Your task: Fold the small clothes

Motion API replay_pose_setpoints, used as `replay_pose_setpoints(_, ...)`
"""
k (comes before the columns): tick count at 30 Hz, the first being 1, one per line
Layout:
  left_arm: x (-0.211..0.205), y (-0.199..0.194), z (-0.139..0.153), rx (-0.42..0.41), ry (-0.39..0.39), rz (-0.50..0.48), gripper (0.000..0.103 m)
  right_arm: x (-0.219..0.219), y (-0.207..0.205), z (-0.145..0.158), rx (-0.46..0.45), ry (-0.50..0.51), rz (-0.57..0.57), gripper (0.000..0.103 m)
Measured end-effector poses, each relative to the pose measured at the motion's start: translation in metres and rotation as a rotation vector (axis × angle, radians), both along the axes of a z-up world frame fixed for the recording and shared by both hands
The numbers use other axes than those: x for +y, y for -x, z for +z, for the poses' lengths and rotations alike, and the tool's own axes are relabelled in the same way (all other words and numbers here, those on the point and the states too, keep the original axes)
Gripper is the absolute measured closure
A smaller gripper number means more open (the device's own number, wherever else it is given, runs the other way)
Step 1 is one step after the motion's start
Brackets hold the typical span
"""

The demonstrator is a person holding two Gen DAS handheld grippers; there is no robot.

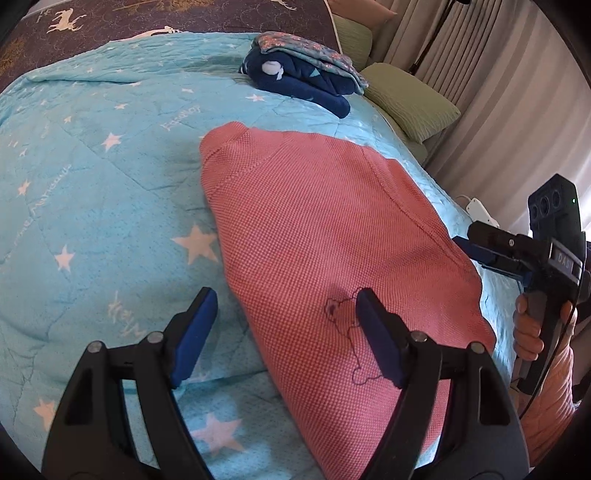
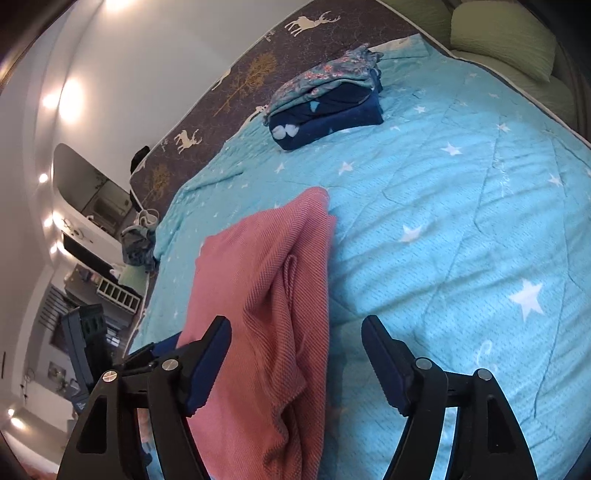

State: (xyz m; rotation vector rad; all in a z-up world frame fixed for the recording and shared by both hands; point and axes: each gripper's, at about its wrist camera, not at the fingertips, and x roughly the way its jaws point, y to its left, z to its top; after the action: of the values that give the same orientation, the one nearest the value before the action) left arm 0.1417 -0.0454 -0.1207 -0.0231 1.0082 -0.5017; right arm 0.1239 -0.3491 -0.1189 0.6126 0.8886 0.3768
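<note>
Turquoise star-printed quilt (image 1: pixel 92 192) covers the bed you are working on, with a dark deer-patterned sheet (image 1: pixel 110 22) showing beyond its far edge and green pillows (image 1: pixel 410 99) at the corner by the curtains. Take the pink shirt (image 1: pixel 332 236) as your landmark: it lies on the quilt, folded lengthwise into a long shape, with an outlined bear (image 1: pixel 343 314) stitched near its close end. Beyond the shirt's far end, well apart from it, sits a stack of folded clothes (image 1: pixel 306 77), navy at the bottom and floral on top.

Your left gripper (image 1: pixel 284 336) hovers over the shirt's near end with its fingers spread wide and nothing between them; one finger is over the bear, the other over bare quilt beside the shirt. Your right gripper (image 2: pixel 295 362) is at the shirt's other long edge, fingers equally wide apart; the pink cloth lies between them against one finger (image 2: pixel 210 365), ungripped.
</note>
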Motion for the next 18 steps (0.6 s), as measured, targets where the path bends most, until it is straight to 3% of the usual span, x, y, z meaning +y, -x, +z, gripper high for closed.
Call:
replay_pose_setpoints(12, -0.005, -0.05, -0.01, 0.035, 0.05, -0.028, 0.024, 0.022, -0.061, -0.017, 0.058, 0.024, 0.129, 0.02)
replay_pose_setpoints(18, -0.003, -0.082, -0.018, 0.08, 0.153, -0.054, 0.021, 0.023, -0.1, -0.025, 0.058, -0.048, 0.231, 0.017)
